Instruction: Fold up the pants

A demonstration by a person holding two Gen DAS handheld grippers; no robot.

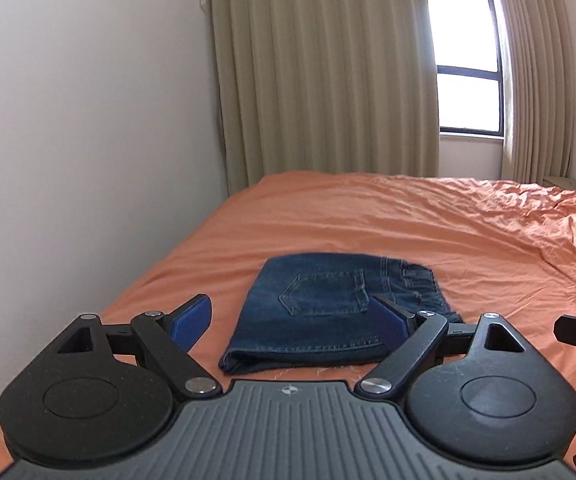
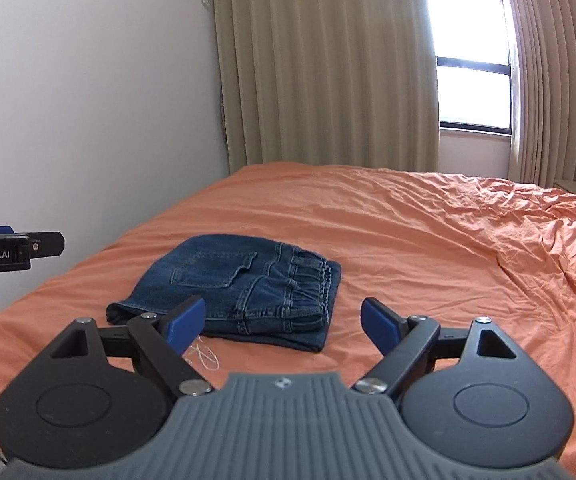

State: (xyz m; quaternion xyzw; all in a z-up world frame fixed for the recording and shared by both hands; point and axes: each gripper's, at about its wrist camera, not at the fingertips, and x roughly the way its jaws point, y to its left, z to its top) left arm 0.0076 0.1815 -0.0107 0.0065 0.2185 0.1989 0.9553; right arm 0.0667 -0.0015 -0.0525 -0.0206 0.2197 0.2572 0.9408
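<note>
Left hand-held gripper (image 1: 289, 322) jaws apart, empty; right hand-held gripper (image 2: 284, 326) likewise. Pants (image 2: 232, 288) lie folded compact on bed (image 2: 427, 240). I judge folding complete; next: check edges, withdraw.

Bed (image 1: 367, 216) carrying folded pants (image 1: 327, 312)

The jeans are lying flat on its orange sheet (image 2: 407, 232), which is wrinkling toward the right.

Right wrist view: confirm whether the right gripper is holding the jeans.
No, the right gripper stands open and empty, short of the folded jeans.
</note>
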